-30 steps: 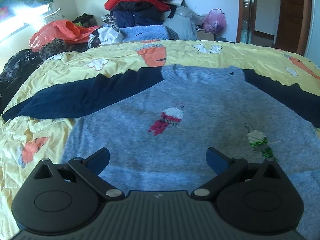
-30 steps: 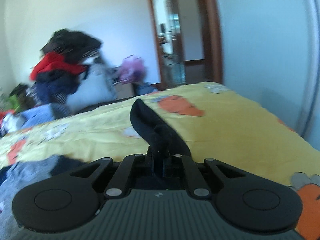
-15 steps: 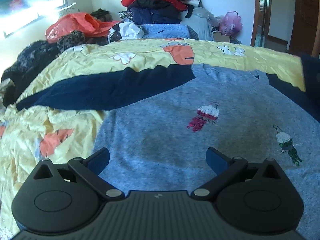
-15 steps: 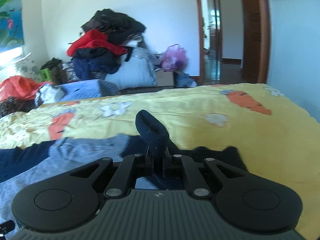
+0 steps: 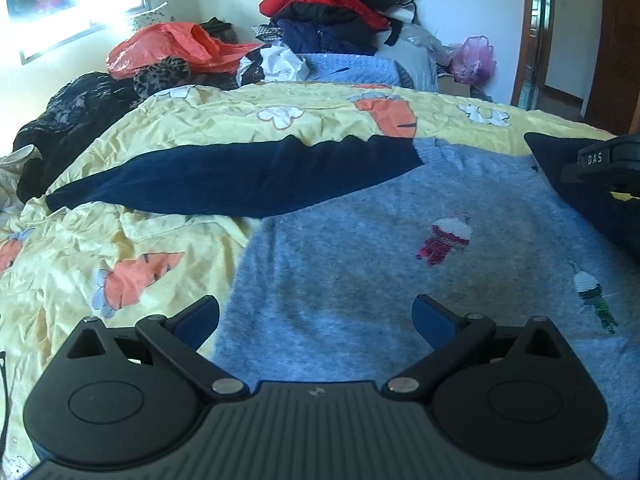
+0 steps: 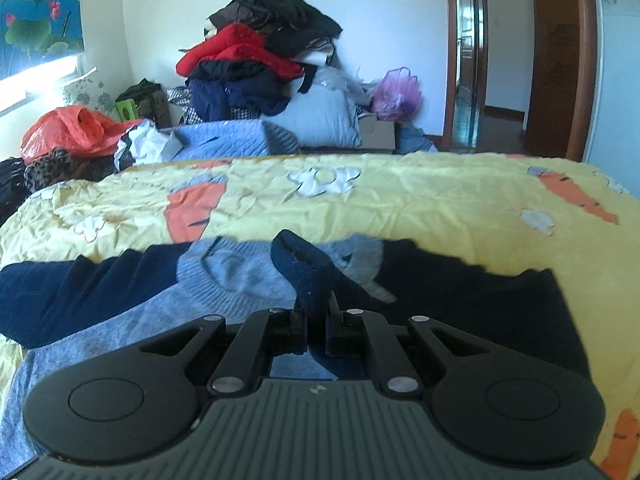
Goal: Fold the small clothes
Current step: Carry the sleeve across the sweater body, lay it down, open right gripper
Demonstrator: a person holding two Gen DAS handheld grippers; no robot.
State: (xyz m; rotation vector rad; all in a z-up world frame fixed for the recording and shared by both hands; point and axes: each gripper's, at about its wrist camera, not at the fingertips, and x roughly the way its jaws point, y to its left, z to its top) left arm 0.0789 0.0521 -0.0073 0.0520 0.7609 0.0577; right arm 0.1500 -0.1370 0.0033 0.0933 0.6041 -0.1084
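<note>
A small grey-blue sweater (image 5: 360, 264) with navy sleeves lies flat on the yellow carrot-print bedspread (image 5: 168, 236). Its left navy sleeve (image 5: 224, 178) stretches out to the left. My left gripper (image 5: 316, 316) hangs open over the sweater's lower left part, with nothing between its fingers. My right gripper (image 6: 318, 320) is shut on the cuff of the right navy sleeve (image 6: 304, 268), lifted and carried over the sweater's chest near the neckline (image 6: 228, 272). The rest of that sleeve (image 6: 480, 296) trails off to the right. In the left wrist view the right gripper (image 5: 600, 160) shows at the right edge.
A tall pile of red, black and navy clothes (image 6: 256, 60) stands beyond the bed's far edge. A red plastic bag (image 5: 168, 46) and dark garments (image 5: 68, 116) lie at the far left. A pink bag (image 6: 398, 94) and a doorway (image 6: 472, 52) are at the back right.
My right gripper has swung left with the navy sleeve cuff, from over the bare bedspread to above the sweater's neckline. The left gripper has drifted left toward the sweater's left edge, staying open.
</note>
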